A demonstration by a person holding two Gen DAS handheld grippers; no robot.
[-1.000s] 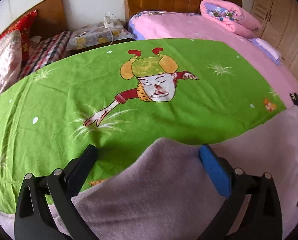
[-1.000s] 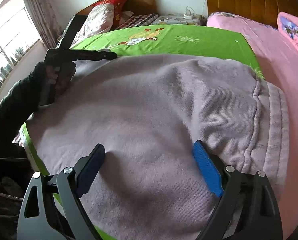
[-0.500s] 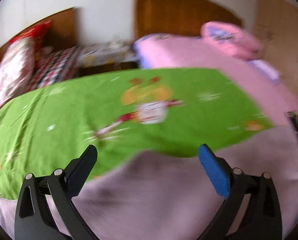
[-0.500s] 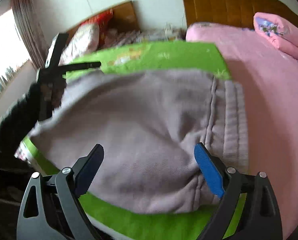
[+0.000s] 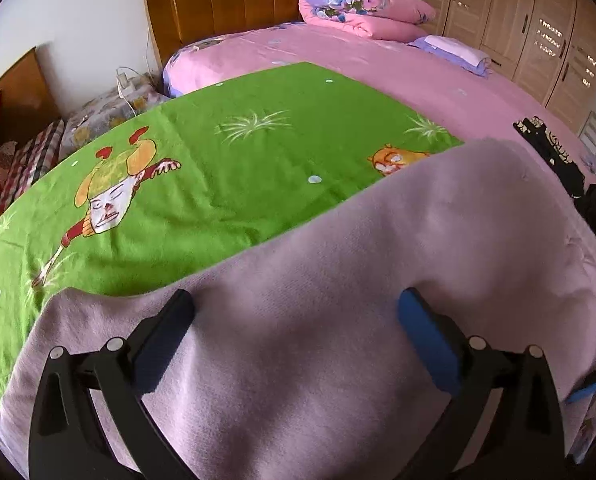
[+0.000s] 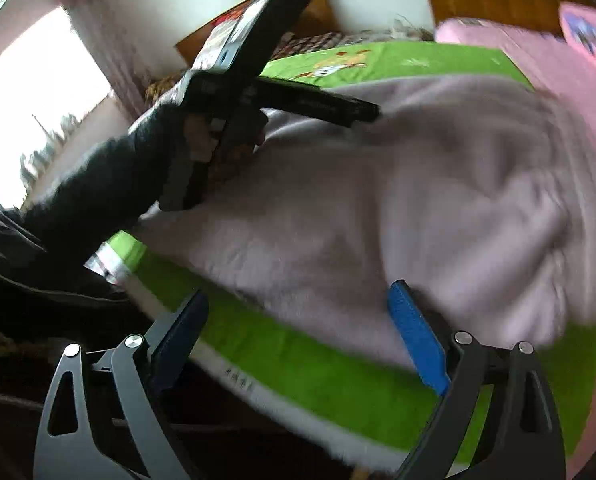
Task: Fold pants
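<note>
Two grippers, both with fingers spread and nothing between them, hang above the mauve pants (image 5: 378, 280), which lie flat in a broad slab on the green cartoon sheet (image 5: 237, 152) spread over the near part of the bed; left gripper (image 5: 295, 320) over the middle of the cloth, its black and blue fingers (image 5: 426, 340) straddling bare fabric without pinching it; right gripper (image 6: 298, 328) at the near edge of the garment, where the cloth meets the green border of the sheet (this view is smeared, so whether a fingertip brushes the fabric cannot be told); the ribbed waistband appears to sit at the pants' right end (image 6: 558, 208); a sleeved hand (image 6: 201, 140) carries the left gripper in the right-wrist view; a pink bed (image 5: 378, 72) with a rolled quilt (image 5: 358, 8) lies beyond, and a dark garment (image 5: 554, 152) just past the pants' far corner. Judged risks: a pinch taken mid-panel would likely catch only the top layer, so the fold would drag the layers apart; a deep bite could also gather the sheet beneath, lifting it with the pants; uneven lifts by the two hands would skew the crease.
</note>
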